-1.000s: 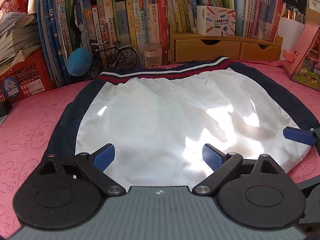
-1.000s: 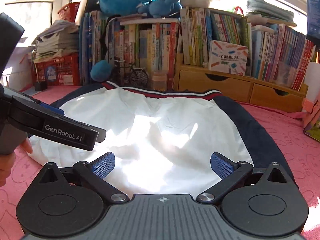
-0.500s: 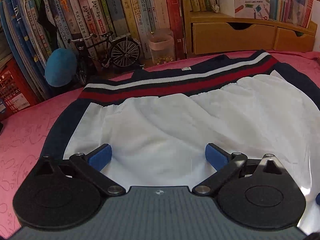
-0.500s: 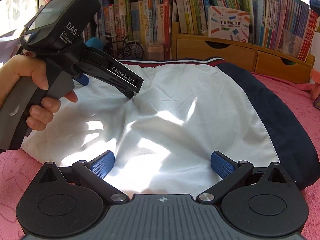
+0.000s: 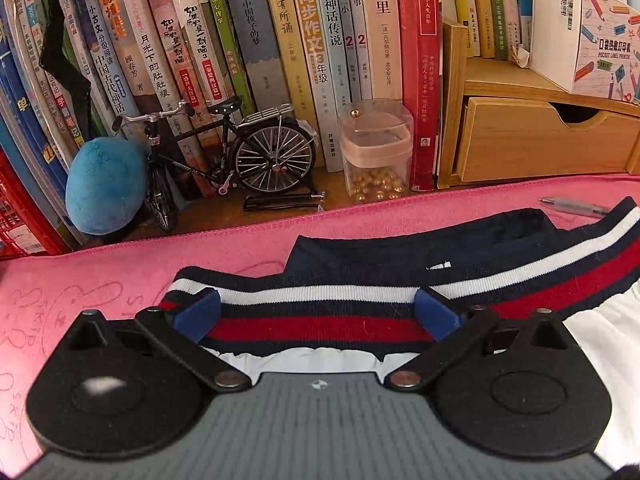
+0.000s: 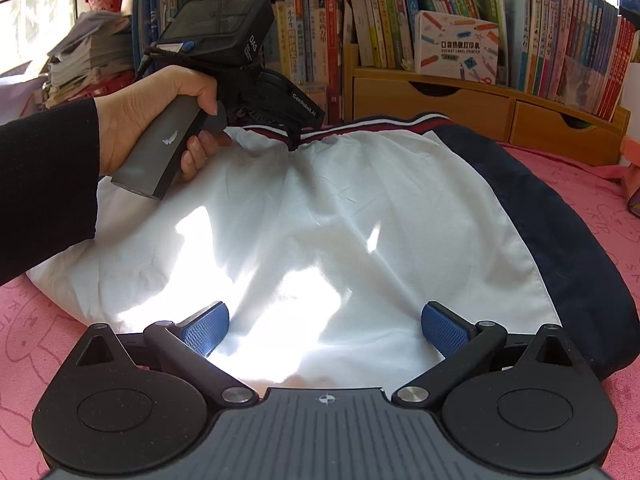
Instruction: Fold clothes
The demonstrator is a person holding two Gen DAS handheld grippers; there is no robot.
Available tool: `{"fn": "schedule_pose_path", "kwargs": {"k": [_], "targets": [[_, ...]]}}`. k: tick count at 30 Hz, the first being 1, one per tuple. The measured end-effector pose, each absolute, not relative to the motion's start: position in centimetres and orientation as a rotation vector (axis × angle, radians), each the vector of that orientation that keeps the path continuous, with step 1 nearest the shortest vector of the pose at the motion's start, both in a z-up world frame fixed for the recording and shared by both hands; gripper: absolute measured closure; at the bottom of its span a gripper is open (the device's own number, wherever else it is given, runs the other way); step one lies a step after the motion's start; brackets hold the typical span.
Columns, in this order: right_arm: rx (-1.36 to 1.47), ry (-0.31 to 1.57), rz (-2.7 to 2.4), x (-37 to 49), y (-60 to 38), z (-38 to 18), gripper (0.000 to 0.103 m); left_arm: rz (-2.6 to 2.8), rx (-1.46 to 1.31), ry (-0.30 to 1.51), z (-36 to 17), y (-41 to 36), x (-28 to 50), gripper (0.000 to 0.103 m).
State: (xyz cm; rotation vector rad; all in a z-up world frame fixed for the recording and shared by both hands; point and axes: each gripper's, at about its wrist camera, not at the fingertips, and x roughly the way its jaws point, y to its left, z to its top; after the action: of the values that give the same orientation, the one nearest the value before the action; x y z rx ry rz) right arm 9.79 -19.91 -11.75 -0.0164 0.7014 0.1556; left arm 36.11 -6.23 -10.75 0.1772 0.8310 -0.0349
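We see a white garment point(image 6: 320, 220) with dark blue sides lying flat on the pink desk point(image 6: 600, 200). Its striped band point(image 5: 320, 308) of white, blue and red is at the far end, near the books point(image 5: 280, 40). Our left gripper point(image 5: 316, 314) sits over that band with its fingers wide apart, holding nothing. Our right gripper point(image 6: 324, 330) is over the near white edge, fingers wide apart too, holding nothing. A toy bike point(image 5: 224, 156) stands by the books.

Background: row of upright books point(image 5: 256, 40), model bicycle point(image 5: 224, 152), blue plush toy point(image 5: 104, 188), jar of gold beads point(image 5: 376, 152), wooden drawers point(image 5: 536, 140), pen point(image 5: 572, 207).
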Motion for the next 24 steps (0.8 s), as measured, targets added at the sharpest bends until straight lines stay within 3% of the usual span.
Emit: {"fn": "schedule_pose_path", "kwargs": {"k": [3, 9, 13, 16, 24], "targets": [[-0.016, 0.701, 0.157, 9.9, -19.9, -11.7, 0.0, -0.056, 0.192, 0.815, -9.5, -6.5, 35.6, 0.01], [-0.016, 0.701, 0.157, 9.9, -19.9, -11.8, 0.0, -0.26, 0.259, 0.727, -7.3, -6.4, 27.1, 0.009], [-0.016, 0.7, 0.157, 9.9, -19.8, -11.7, 0.0, -0.315, 0.338, 0.706, -8.6, -6.9, 22.6, 0.008], [-0.016, 0.7, 0.157, 9.8, -19.8, -11.7, 0.0, -0.287, 0.378, 0.755, -10.6, -7.6, 23.9, 0.002], [-0.011, 0.701, 0.14, 9.9, -19.9, -11.7, 0.0, -0.225, 0.308, 0.722, -9.9, -6.3, 25.7, 0.0]]}}
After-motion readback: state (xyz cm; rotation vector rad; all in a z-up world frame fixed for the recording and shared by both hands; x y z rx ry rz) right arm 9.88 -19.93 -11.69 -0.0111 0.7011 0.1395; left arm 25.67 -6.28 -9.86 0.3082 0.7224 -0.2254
